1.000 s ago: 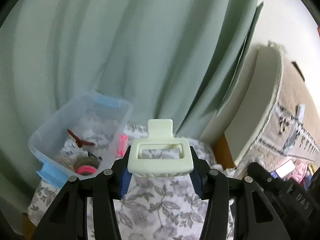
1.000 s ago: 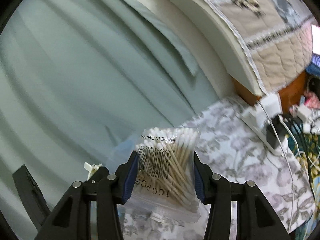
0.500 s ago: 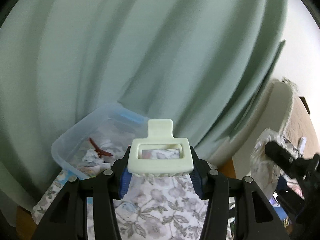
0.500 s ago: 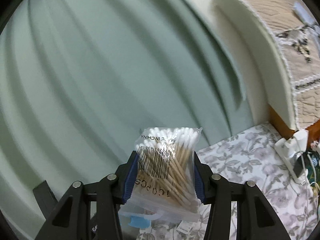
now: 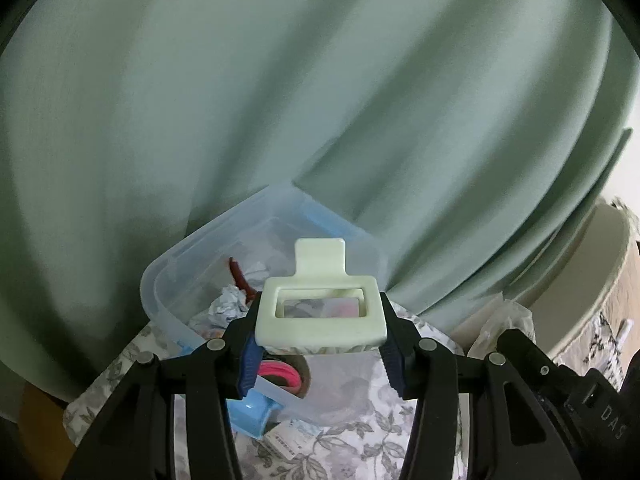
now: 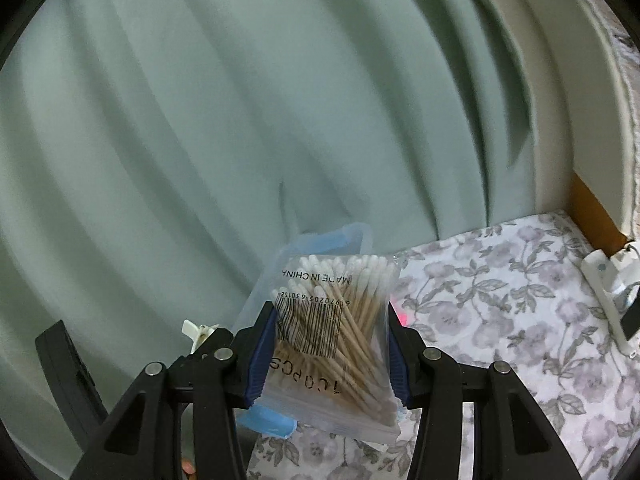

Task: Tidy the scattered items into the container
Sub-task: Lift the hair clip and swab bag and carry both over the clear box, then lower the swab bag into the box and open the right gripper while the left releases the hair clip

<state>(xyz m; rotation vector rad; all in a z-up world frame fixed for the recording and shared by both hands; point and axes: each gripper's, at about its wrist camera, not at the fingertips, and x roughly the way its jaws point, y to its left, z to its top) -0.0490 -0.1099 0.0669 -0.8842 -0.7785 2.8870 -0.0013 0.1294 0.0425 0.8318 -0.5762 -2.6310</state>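
Pale green curtain (image 5: 280,100) fills the background of both wrist views, hanging in soft folds behind a table covered by a grey floral cloth (image 6: 500,300). Nearest the lens, the left gripper (image 5: 320,320) is clamped on one cream plastic hook (image 5: 320,312), its blue-padded fingers (image 5: 248,364) pressing the sides of a flat rectangular frame with an open window and a short square tab standing up from its far edge. The right gripper (image 6: 332,352) is clamped on one clear bag of cotton swabs (image 6: 336,332), wooden sticks with white tips packed slantwise, a black barcode and printed lettering on the plastic; the bag's lower end hangs below the fingers. Just beyond the hook, in the left view, sits one clear plastic container (image 5: 176,264) with rounded corners and blue latches (image 5: 252,416), open-topped, standing on the cloth against the curtain. Inside it lie a dark red clip (image 5: 238,274), crumpled white paper (image 5: 230,304), and a roll of tape with a bright pink inner ring (image 5: 280,372); other contents are hidden by the hook. From the right view the same container shows only as a corner behind the swab bag. Farther out on the right side of the cloth, a white power strip (image 6: 604,280) lies near the table's edge, beside a padded cream headboard (image 6: 560,80).
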